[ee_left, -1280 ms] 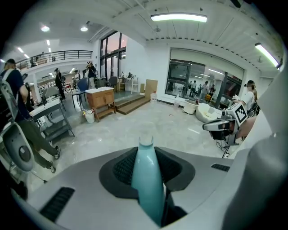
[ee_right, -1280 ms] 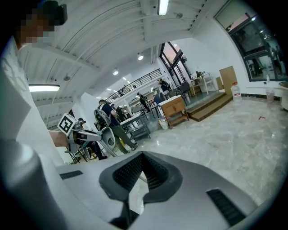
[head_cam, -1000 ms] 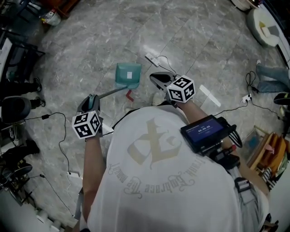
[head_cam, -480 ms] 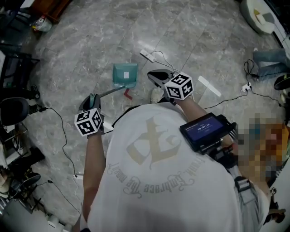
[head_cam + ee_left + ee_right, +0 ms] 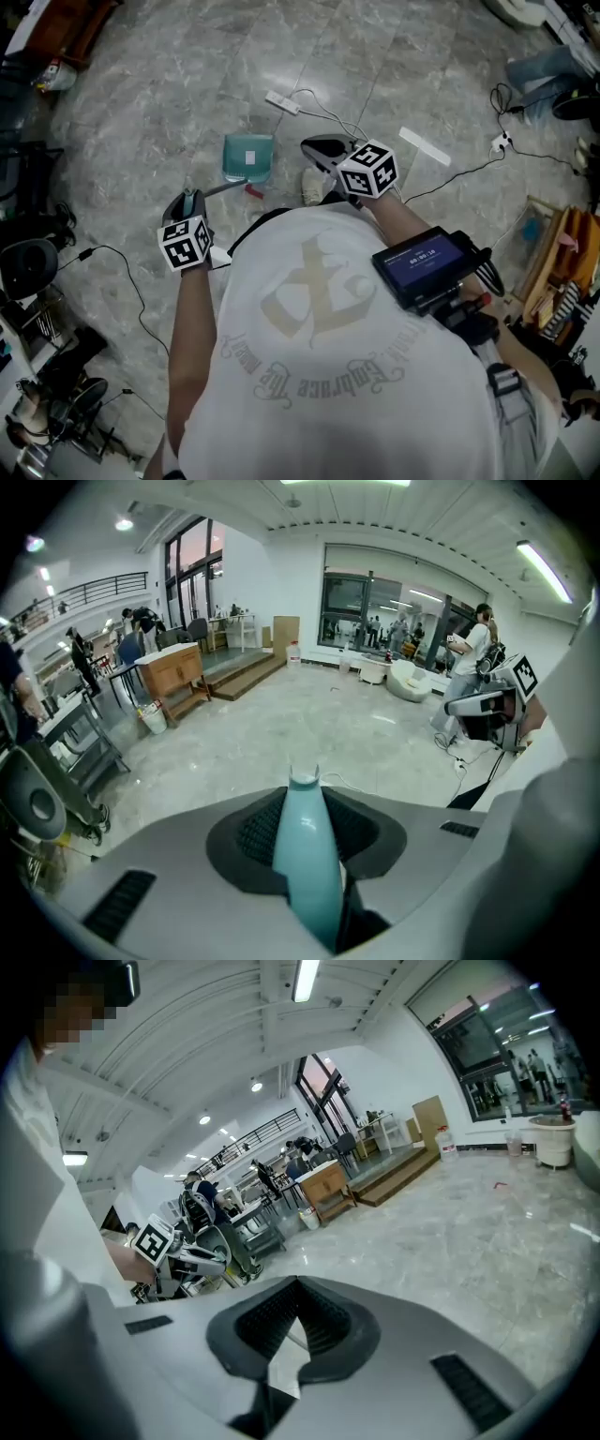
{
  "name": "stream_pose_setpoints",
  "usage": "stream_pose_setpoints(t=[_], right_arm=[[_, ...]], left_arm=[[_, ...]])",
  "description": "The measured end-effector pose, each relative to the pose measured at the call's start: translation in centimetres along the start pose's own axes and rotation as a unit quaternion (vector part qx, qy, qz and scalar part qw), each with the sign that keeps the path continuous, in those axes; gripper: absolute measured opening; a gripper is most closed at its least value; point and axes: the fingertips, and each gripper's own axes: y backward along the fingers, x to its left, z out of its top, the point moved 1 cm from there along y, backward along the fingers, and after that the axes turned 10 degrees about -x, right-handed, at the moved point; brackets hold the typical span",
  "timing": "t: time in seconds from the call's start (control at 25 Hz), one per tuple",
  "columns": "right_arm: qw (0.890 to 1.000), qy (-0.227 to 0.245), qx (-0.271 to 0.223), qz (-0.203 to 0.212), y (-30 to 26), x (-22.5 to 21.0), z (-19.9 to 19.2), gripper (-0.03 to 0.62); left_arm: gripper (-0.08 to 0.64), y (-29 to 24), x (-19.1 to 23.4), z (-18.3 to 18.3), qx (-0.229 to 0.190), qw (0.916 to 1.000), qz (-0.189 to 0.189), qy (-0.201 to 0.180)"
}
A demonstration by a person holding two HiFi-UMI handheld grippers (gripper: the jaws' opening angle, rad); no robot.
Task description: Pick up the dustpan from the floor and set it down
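- Head view: bright, even light from overhead. The marble floor (image 5: 169,103) carries a soft sheen; shadows are faint and short.
- Head view: straight lines bow toward the edges; detail is fairly sharp, with little blur.
- Left gripper view: a ceiling strip light (image 5: 542,558) and the glass wall (image 5: 394,611) are the brightest areas. Corners are black and barrel distortion is strong.
- A glossy highlight runs down the dustpan handle (image 5: 305,855), which is slightly soft close to the lens.
- Right gripper view: a strip light (image 5: 302,979) blooms overhead, the windows (image 5: 487,1054) look washed out, and the corners are vignetted.
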Motion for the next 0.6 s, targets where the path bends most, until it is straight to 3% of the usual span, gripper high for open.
stream_pose_setpoints(t=[0.28,0.6], right_arm=[[0.999,-0.015,-0.01,-0.039,2.0,-2.7,-0.3,0.015],[0.997,-0.042,-0.021,-0.063,7.4,-5.0,-1.4,0.015]], left_arm=[[0.107,-4.3,-0.7,-0.3,0.016,0.9993,-0.023,-0.026],[0.107,-7.3,-4.9,0.4,0.038,0.9981,-0.031,-0.039]])
